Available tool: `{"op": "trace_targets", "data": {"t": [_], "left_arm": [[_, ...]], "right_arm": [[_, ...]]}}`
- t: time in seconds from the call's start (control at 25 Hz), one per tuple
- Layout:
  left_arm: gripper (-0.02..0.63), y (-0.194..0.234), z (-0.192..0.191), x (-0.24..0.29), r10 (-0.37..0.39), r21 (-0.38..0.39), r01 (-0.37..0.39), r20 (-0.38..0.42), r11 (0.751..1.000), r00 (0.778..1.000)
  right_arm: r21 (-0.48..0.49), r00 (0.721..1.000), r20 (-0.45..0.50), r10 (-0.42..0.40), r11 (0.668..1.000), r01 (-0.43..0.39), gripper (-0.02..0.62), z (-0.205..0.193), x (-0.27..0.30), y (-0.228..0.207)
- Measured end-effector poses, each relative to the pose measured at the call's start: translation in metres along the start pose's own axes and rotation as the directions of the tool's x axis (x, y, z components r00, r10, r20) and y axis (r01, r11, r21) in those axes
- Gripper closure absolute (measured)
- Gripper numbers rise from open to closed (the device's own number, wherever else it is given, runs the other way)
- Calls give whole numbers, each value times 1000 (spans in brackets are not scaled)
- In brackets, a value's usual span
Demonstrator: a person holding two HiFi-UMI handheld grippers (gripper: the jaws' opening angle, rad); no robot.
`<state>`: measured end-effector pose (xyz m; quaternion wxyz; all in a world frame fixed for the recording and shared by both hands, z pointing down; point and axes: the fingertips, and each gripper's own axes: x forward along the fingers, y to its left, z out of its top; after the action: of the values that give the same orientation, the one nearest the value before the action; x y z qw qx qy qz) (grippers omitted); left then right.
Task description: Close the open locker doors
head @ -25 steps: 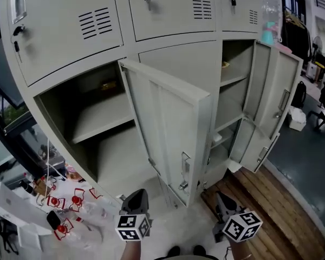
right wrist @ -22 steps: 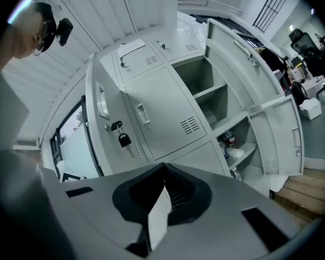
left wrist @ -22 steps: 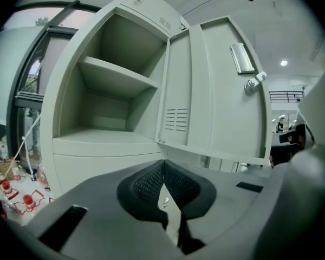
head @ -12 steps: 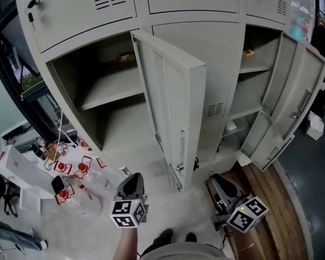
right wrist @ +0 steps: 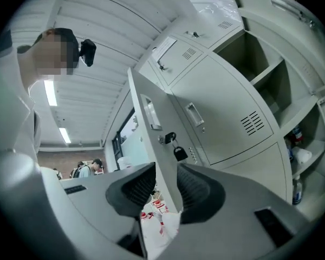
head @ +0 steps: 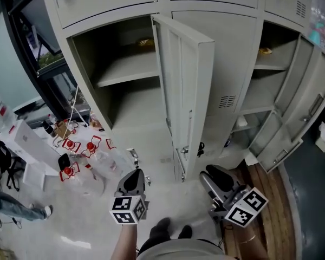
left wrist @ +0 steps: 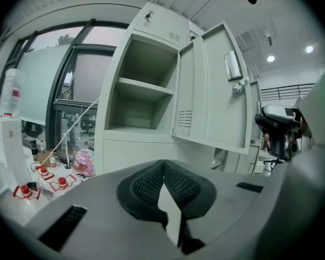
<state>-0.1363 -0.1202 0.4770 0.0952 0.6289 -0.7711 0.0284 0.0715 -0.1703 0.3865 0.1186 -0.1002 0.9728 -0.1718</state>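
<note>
Middle locker door swung wide out from the locker bank, a padlock hanging by its latch. At far right, a tall door and a lower door open too. Right gripper near the middle door's bottom corner, jaws just opened and released, door edge in line with the gap, pads off it. Left gripper over the floor, clenched on nothing.

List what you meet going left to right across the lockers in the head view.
red-and-white clutter on the floor → open grey locker compartment with a shelf → swung-out grey metal door → closed vented grey door → open right compartment → open right-hand grey door
</note>
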Motion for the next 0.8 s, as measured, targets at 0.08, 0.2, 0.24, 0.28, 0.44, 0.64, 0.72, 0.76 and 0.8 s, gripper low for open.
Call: {"op": "trace_targets", "data": {"t": [0.08, 0.2, 0.24, 0.28, 0.44, 0.64, 0.72, 0.76, 0.8], "left_arm": [[586, 1, -3, -9, 18, -2, -18, 0, 1000, 1000], [586, 5, -5, -21, 43, -8, -43, 4, 999, 999], [586, 6, -6, -25, 50, -11, -50, 4, 999, 999], [586, 6, -8, -28, 55, -15, -55, 4, 998, 998], [586, 11, -14, -38, 69, -26, -69, 4, 997, 998], [586, 17, -11, -44, 79, -33, -78, 17, 996, 997], [586, 20, -7, -46, 85, -34, -84, 24, 996, 996], [586, 22, -6, -47, 89, -34, -89, 28, 995, 996], [586, 25, -4, -48, 94, -35, -93, 32, 995, 995]], "right_arm": [[-12, 999, -22, 33, 999, -34, 482, -6, 5, 8], [-21, 998, -42, 56, 998, -57, 483, -14, 13, 14], [-30, 997, -52, 55, 998, -57, 485, -17, 16, 15], [-43, 996, -66, 53, 997, -56, 485, -21, 20, 15], [-107, 993, -109, 38, 993, -50, 499, -29, 31, 17], [-172, 988, -150, 35, 983, -61, 512, -35, 41, 29], [-198, 987, -156, 31, 978, -62, 516, -36, 46, 35], [-206, 987, -158, 30, 976, -63, 517, -36, 49, 37], [-212, 986, -161, 30, 975, -65, 517, -38, 52, 40]]}}
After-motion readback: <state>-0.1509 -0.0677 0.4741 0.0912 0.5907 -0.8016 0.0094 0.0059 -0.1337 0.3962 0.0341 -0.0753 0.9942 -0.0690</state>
